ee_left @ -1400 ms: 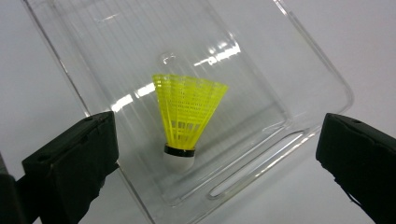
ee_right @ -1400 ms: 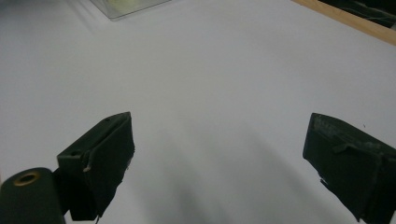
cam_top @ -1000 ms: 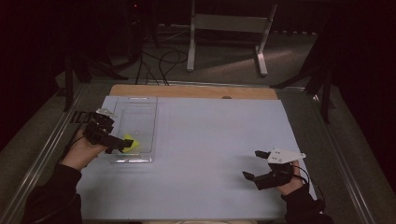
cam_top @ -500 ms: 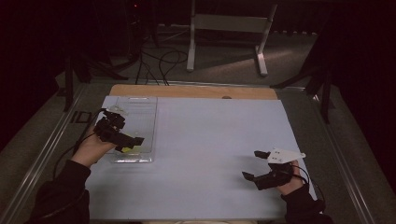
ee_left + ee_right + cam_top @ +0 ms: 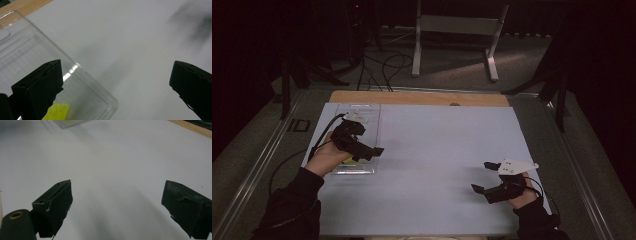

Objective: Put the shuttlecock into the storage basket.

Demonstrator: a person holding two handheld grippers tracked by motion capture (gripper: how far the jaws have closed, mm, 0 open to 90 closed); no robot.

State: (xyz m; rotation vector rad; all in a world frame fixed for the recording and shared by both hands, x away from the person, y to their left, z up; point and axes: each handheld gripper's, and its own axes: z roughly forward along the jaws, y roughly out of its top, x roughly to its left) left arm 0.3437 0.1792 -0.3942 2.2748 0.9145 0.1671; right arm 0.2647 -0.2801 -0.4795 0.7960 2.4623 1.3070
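Both handheld grippers are chunky black things: the left gripper (image 5: 371, 151) has a black cable looping off its back, and the right gripper (image 5: 484, 177) wears a pale grey three-cornered plate on top with a thin cable curling behind it. Up close the jaws are blocky, squared-off black pads, and there's a round brass-coloured ring on the right one's body. The person's got dark long sleeves (image 5: 292, 207) on both arms.

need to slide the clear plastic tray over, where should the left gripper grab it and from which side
Probably the clear plastic tray's raised rim at its rounded near corner. The left gripper is open over that end, one jaw above the tray's inside by the yellow item, the other past the edge over the white table cover. Coming down from above, it could straddle the thin upright wall.
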